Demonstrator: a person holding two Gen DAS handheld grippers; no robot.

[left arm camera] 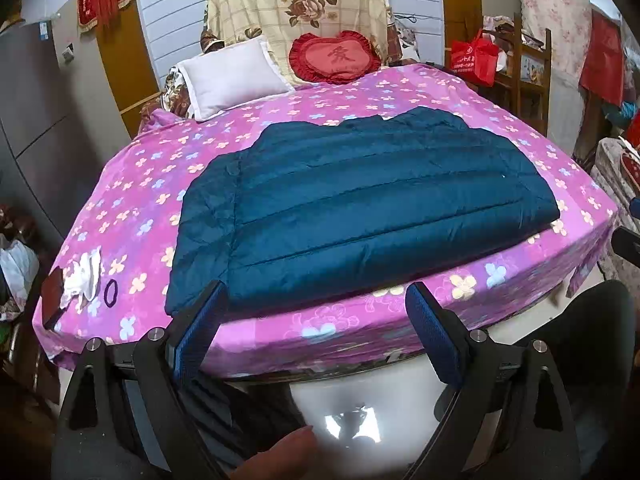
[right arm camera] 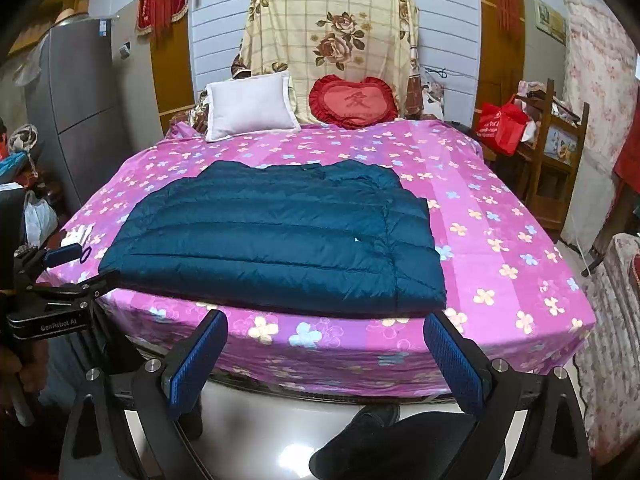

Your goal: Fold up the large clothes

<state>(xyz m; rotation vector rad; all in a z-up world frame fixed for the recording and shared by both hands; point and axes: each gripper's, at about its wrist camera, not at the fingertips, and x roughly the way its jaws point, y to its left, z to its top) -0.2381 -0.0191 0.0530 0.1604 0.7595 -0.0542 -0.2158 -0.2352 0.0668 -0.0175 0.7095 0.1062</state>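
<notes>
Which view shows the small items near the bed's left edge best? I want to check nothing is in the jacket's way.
The left wrist view: the white cloth, dark hair tie and a dark flat object lie apart from the blue puffer jacket. In the right wrist view the left claw mostly hides them.

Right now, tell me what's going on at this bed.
A person holds a tool in each hand at the foot of the bed. The left tool and the right tool are both open and hold nothing. A dark blue padded jacket lies flat on the pink flowered sheet, sleeves apparently tucked in, untouched.
</notes>
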